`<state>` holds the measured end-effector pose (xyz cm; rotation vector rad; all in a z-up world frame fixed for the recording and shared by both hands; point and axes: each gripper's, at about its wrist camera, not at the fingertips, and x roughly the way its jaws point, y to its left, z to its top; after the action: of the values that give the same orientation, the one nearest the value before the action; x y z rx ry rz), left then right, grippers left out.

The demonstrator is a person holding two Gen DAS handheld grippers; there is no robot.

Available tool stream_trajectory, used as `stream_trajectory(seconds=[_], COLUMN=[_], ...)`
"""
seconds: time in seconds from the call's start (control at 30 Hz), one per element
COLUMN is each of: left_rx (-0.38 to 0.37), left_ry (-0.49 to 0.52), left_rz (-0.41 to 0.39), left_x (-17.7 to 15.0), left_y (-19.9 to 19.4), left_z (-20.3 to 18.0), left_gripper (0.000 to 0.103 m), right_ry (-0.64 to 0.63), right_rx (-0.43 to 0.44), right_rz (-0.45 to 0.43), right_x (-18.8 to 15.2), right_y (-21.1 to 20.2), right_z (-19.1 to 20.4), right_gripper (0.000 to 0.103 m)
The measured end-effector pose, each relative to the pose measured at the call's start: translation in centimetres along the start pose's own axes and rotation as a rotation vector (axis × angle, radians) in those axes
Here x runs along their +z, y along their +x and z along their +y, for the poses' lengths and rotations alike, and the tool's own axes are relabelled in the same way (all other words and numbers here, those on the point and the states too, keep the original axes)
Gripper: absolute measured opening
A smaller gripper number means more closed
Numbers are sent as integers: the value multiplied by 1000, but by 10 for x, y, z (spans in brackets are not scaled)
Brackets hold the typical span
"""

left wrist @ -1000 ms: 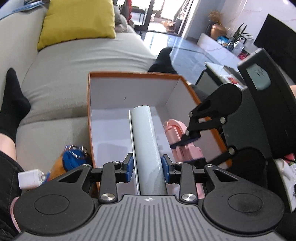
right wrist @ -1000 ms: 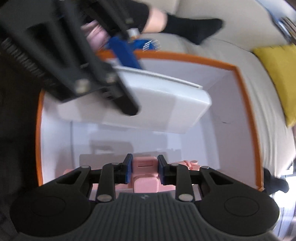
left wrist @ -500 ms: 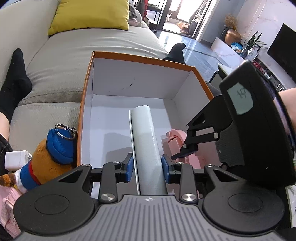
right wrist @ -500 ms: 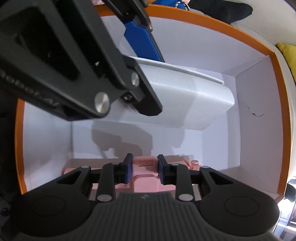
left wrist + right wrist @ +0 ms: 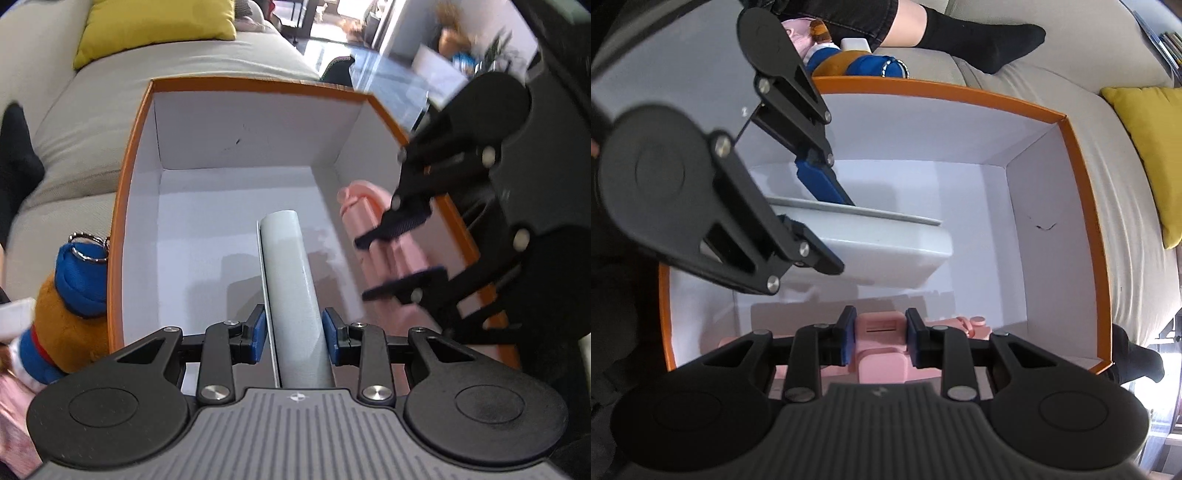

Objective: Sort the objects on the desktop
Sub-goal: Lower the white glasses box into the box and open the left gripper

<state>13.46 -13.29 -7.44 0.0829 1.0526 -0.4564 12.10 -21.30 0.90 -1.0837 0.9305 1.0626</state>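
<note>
Two grippers worked over one orange-rimmed box [image 5: 131,177] with white inner walls, which sat on a pale grey sofa [image 5: 92,122]. At the far left of the left wrist view, a plush toy [image 5: 70,302] in brown and blue with a metal key ring lay on the cushion just outside the box's left wall, and a person's black sock [image 5: 16,166] showed at the picture's edge. A yellow cushion [image 5: 155,27] rested further back on the sofa.

In the middle, the left gripper [image 5: 294,334] was clenched on a pale grey case [image 5: 290,280], its blue pads pressed to the two long sides; the case hung inside the box, above the white floor, its far end pointing toward the back wall.

To the right, the right gripper [image 5: 880,341] grasped a pink stapler-like object [image 5: 881,345], blue pads tight on its sides. This pink piece sat low along the box's right wall, by the near corner; whether it touched the floor could not be told. In the right wrist view the grey case [image 5: 871,254] crossed above it, apart from it.
</note>
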Motion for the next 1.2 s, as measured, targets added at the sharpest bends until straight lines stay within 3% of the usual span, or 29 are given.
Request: stream_trajectory(seconds=[0.17, 0.37, 0.57, 0.8, 0.9, 1.07, 1.2], left_rx=[115, 106, 79, 211, 231, 310, 246], left_ry=[100, 97, 66, 161, 187, 204, 160], left_rz=[30, 60, 28, 6, -12, -75, -131], left_x=[-3, -2, -5, -13, -16, -16, -10], left_y=[9, 16, 1, -3, -8, -18, -36], left_z=[-12, -17, -12, -26, -30, -23, -4], left_gripper=[36, 34, 34, 31, 31, 29, 28], right_ry=[6, 6, 5, 22, 23, 45, 71], right_rx=[-8, -28, -20, -13, -13, -13, 12], right_rz=[-7, -22, -23, -37, -39, -42, -54], right_x=[2, -7, -7, -5, -5, -5, -7], right_y=[-1, 1, 4, 4, 3, 3, 5], right_z=[3, -11, -5, -1, 1, -1, -2], right_gripper=[30, 30, 30, 30, 30, 30, 30])
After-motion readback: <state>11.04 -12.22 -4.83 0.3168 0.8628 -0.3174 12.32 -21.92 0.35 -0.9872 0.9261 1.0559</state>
